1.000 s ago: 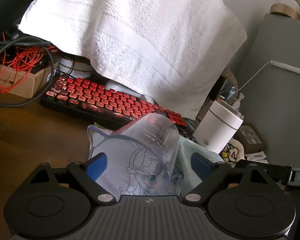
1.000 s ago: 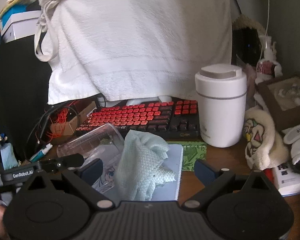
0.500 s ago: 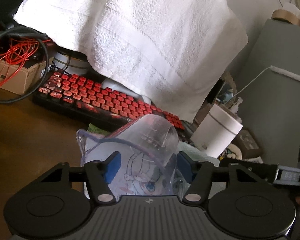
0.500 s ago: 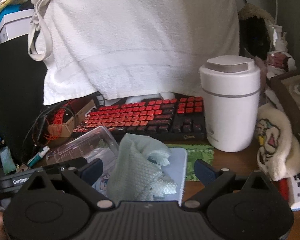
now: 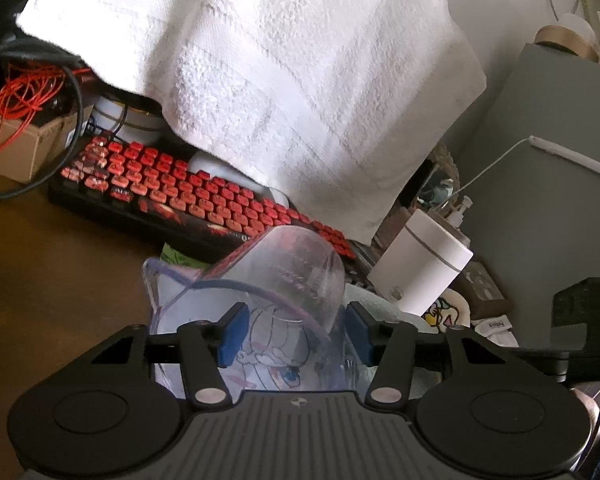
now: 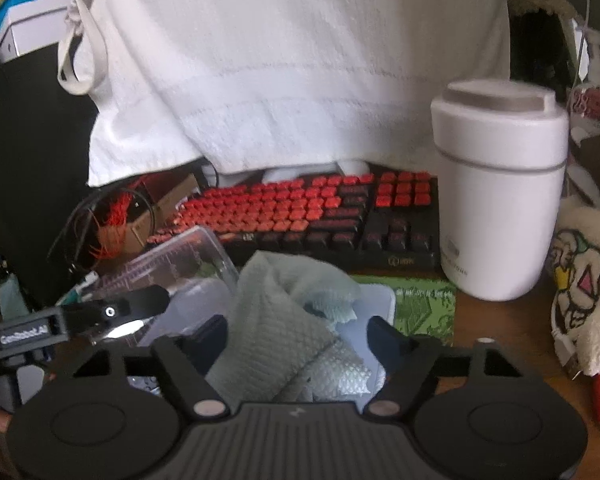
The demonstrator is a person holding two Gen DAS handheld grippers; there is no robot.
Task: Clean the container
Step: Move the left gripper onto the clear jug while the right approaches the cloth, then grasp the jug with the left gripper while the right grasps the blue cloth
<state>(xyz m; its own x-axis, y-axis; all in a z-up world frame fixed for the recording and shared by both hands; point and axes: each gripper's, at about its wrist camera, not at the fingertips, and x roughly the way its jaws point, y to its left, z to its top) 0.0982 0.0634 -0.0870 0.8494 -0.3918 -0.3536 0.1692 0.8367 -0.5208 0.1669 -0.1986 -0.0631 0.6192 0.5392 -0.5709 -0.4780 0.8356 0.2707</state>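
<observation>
Between left gripper (image 5: 294, 338) fingers: clear container (image 5: 260, 296), clamped

clear plastic container (image 5: 284, 280), tilted, cartoon print

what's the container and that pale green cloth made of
Container: looks like clear, glossy rigid plastic, since the keyboard shows through its wall and it bears moulded markings. Cloth: probably a thin nonwoven or woven wipe, matte, with a fine waffle texture and soft folds.
</observation>
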